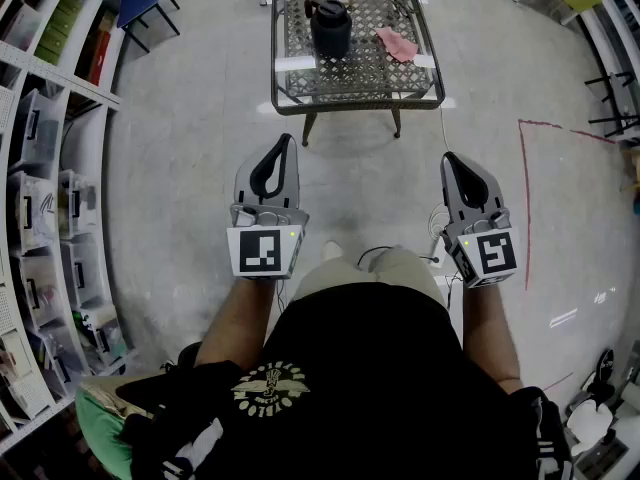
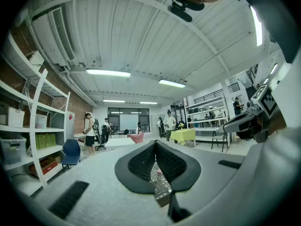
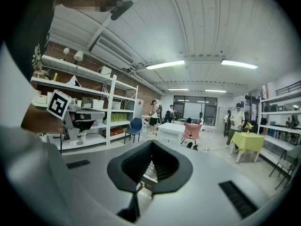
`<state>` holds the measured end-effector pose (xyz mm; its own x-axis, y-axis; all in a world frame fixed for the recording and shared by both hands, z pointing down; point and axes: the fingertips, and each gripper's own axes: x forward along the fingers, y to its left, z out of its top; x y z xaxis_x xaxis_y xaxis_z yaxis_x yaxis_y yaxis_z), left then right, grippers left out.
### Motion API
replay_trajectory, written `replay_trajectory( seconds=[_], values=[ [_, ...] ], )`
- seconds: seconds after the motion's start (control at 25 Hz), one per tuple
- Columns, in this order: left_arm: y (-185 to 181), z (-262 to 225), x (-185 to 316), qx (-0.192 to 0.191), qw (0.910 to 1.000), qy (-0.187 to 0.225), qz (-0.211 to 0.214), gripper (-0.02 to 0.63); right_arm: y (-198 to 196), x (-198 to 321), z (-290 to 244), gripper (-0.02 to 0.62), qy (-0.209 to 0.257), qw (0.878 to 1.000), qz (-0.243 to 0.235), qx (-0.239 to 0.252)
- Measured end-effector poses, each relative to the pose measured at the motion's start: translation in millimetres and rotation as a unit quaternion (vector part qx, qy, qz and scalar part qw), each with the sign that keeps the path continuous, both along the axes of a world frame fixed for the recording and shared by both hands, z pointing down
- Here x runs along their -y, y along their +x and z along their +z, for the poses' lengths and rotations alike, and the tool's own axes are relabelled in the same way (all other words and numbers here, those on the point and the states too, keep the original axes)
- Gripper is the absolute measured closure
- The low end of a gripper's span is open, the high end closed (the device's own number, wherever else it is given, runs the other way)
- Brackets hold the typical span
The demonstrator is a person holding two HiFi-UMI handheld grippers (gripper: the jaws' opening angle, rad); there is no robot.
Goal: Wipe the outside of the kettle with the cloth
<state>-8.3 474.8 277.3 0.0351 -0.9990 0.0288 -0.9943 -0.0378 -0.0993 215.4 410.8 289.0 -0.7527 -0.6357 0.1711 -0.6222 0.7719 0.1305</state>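
Left claw (image 1: 274, 166), right claw (image 1: 464, 176): both closed tight, nothing between the jaws, side by side above the floor (image 1: 200, 168). Desk (image 1: 290, 96) at 12 o'clock, well apart. Black kettle (image 1: 330, 26) upright on it; pink cloth (image 1: 397, 44) near, at kettle's 3 o'clock.

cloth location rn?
Head view, top centre: the pink cloth lies on the mesh table, just right of the black kettle.
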Motion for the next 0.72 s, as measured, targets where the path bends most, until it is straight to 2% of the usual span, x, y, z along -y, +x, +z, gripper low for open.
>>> replay_trajectory(
  seconds=[0.28, 0.44, 0.72],
  values=[
    [-3.3, 0.2, -0.9, -0.005, 0.9999, 0.007, 0.009, 0.597, -2.9, -6.0, 0.6, 0.584, -0.012, 1.000, 0.008, 0.009],
    [3.3, 8.1, 8.1, -0.012, 0.9996, -0.008, 0.023, 0.597, 2.5, 1.2, 2.0, 0.584, -0.019, 0.999, 0.016, 0.021],
    [17.5, 24.0, 32.1, 0.005, 0.9986, -0.036, 0.037, 0.597, 10.8, 28.6, 17.7, 0.584, -0.035, 0.999, 0.013, 0.032]
  ],
)
